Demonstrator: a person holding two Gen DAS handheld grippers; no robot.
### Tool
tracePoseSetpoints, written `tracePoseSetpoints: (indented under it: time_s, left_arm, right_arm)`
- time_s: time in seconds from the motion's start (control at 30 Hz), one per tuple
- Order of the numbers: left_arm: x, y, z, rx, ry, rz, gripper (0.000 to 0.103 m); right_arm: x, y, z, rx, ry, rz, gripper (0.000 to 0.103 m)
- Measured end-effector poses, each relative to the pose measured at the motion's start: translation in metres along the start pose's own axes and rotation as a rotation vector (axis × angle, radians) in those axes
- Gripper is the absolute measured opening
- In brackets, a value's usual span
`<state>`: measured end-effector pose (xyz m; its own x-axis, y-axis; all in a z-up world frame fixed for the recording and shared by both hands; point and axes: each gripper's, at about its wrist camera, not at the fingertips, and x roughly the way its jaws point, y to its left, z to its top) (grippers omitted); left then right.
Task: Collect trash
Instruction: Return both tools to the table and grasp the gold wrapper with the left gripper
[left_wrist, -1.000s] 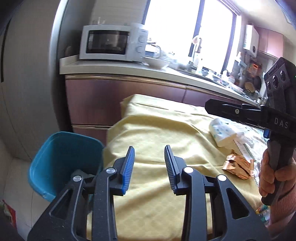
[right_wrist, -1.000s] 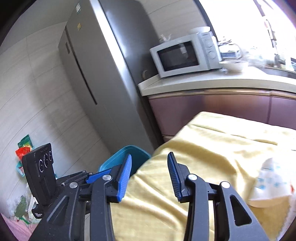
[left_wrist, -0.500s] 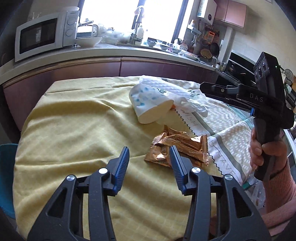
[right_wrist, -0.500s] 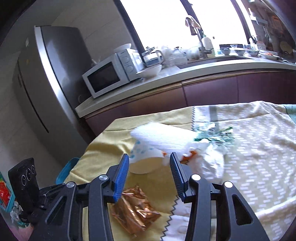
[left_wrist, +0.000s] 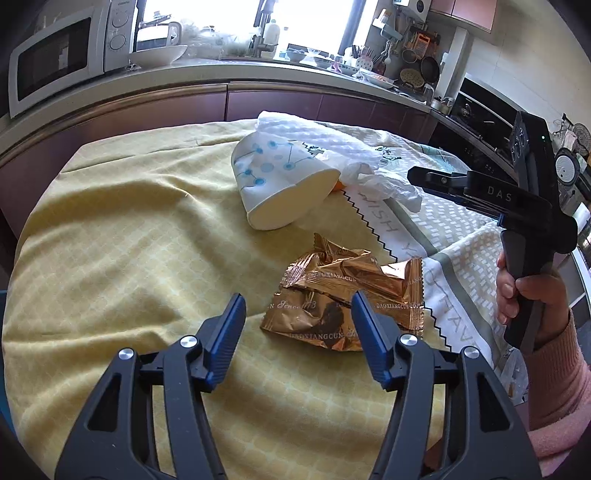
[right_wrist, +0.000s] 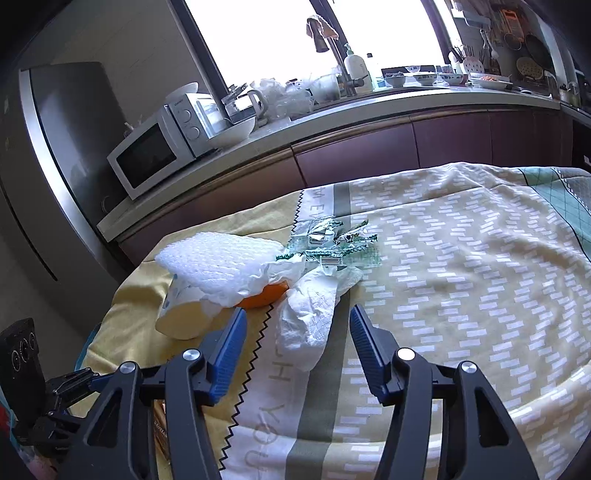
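Both grippers have swung away from the blue bin and the table's left edge toward the trash in the middle of the table, and their jaws have just been opening, with nothing between them

Largest is the table (left_wrist: 110, 236), covered by a yellow cloth on its left part and a patterned cloth (right_wrist: 461, 266) with white dashes on its right part; a zigzag seam runs between the 2. A white paper cup (left_wrist: 280, 184) with blue dots lies on its side near the far edge, on the yellow cloth, mouth toward the camera. A white embossed paper towel (right_wrist: 218, 266) is draped over the cup, and an orange item (right_wrist: 264, 295) shows under the towel's edge. A crumpled white tissue (right_wrist: 306, 321) lies on the seam just beside them. A torn green and silver wrapper (right_wrist: 328, 243) lies behind the tissue, toward the far edge. A crumpled gold snack wrapper (left_wrist: 343, 295) lies nearer the near edge, on the yellow cloth against the seam.

The left gripper (left_wrist: 297, 338) hangs over the gold snack wrapper, jaws apart and gripping nothing. The right gripper (right_wrist: 295, 345), held by a hand (left_wrist: 528, 302) in a pink sleeve, hangs over the tissue, jaws apart and empty
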<state>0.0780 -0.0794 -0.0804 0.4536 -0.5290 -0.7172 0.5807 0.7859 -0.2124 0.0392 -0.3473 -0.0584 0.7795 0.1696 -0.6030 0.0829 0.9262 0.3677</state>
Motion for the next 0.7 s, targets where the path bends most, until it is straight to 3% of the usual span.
tracePoseSetpoints:
  time_s: [0.23,0.4,0.47,0.53,0.7]
  left_arm:
    - [0.009,-0.002,0.0,0.002,0.036,-0.025,0.053]
    - [0.009,-0.005,-0.002,0.009,0.04,-0.031,0.046]
    - [0.01,-0.007,-0.003,0.012,0.041,-0.029,0.039]
    - [0.009,-0.005,-0.004,0.009,0.039,-0.029,0.031]
    - [0.006,-0.007,-0.007,0.009,0.038,-0.039,0.01]
  right_arm:
    - [0.015,-0.004,0.001,0.017,0.043,0.001,0.054]
    - [0.017,-0.01,-0.003,0.043,0.063,0.008,0.034]
    - [0.017,-0.012,-0.004,0.049,0.065,0.013,0.021]
    - [0.015,-0.013,-0.005,0.053,0.066,0.02,0.015]
    - [0.006,-0.013,-0.008,0.059,0.048,0.03,0.006]
